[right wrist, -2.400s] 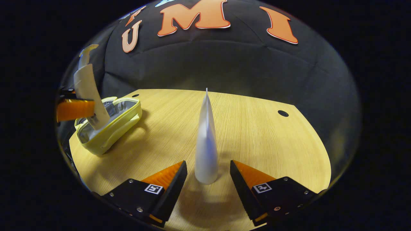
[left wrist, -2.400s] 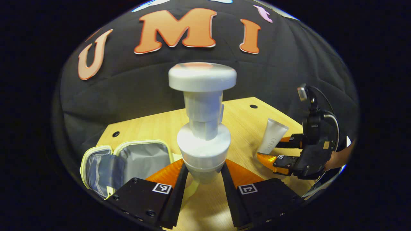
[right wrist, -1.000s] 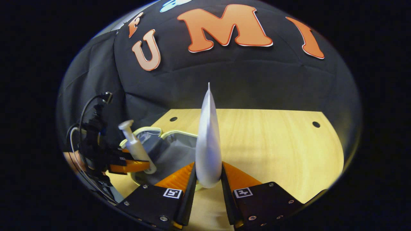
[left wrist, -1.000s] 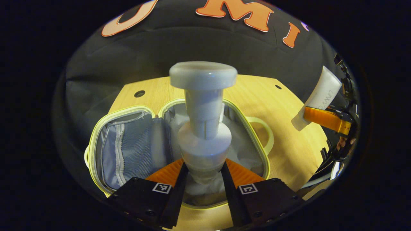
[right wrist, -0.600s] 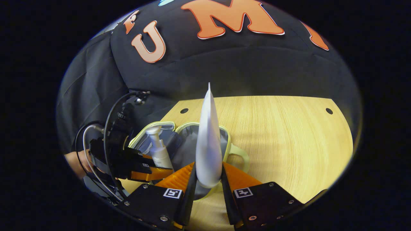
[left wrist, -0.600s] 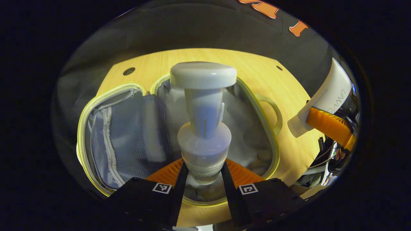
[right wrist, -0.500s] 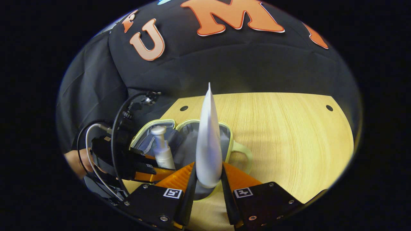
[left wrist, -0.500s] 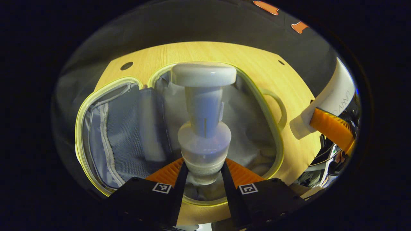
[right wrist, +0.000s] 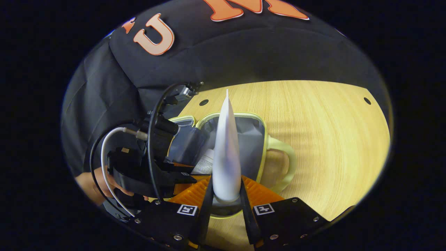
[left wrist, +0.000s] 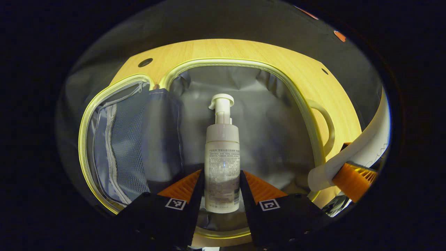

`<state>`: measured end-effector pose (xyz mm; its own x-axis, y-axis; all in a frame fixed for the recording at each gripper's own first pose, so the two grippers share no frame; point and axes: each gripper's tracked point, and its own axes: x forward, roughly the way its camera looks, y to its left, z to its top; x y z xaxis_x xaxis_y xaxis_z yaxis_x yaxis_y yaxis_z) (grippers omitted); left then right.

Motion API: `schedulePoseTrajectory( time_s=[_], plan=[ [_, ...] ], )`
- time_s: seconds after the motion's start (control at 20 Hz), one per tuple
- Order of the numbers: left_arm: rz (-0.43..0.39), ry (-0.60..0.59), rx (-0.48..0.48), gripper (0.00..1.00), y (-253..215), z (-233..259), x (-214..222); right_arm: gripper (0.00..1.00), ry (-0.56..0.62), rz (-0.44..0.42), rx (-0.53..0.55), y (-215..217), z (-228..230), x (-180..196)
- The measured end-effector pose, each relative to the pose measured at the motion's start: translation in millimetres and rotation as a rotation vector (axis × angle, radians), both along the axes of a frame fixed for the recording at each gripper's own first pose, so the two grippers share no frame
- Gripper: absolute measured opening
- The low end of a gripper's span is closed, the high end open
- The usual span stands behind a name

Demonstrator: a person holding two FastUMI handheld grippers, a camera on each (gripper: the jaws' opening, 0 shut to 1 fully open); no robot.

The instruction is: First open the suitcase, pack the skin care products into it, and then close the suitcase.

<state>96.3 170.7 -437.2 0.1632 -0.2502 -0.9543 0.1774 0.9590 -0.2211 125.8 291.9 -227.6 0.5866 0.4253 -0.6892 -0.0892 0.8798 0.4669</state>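
The yellow-rimmed suitcase lies open on the wooden table, grey lining up, its mesh-pocket half to the left. A white pump bottle lies inside the main half, pump end away from me. My left gripper is shut on the bottle's lower body. In the right gripper view my right gripper is shut on a white tube, held upright over the suitcase's near rim. The tube also enters the left gripper view at the right edge. The left gripper sits low inside the case.
The suitcase's pale handle sticks out to the right over bare table. A hand and cables sit behind the left gripper. The table has small round holes near its far corners.
My left gripper has lowered the pump bottle into the open suitcase, where it now lies flat. My right gripper has carried the tube closer, over the case's rim.
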Motion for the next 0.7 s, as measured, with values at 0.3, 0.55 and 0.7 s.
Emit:
schedulePoseTrajectory(
  time_s=[0.3,0.55,0.7],
  plan=[
    [0.167,-0.146,-0.045,0.64,21,38,4,0.45,0.127,0.028,0.054,7,-28,7],
    [0.275,-0.306,0.097,0.66,103,84,4,0.45,0.298,0.012,0.041,20,-65,6],
    [0.401,-0.346,0.184,0.66,170,113,-9,0.45,0.352,-0.016,0.021,21,-75,10]
  ],
)
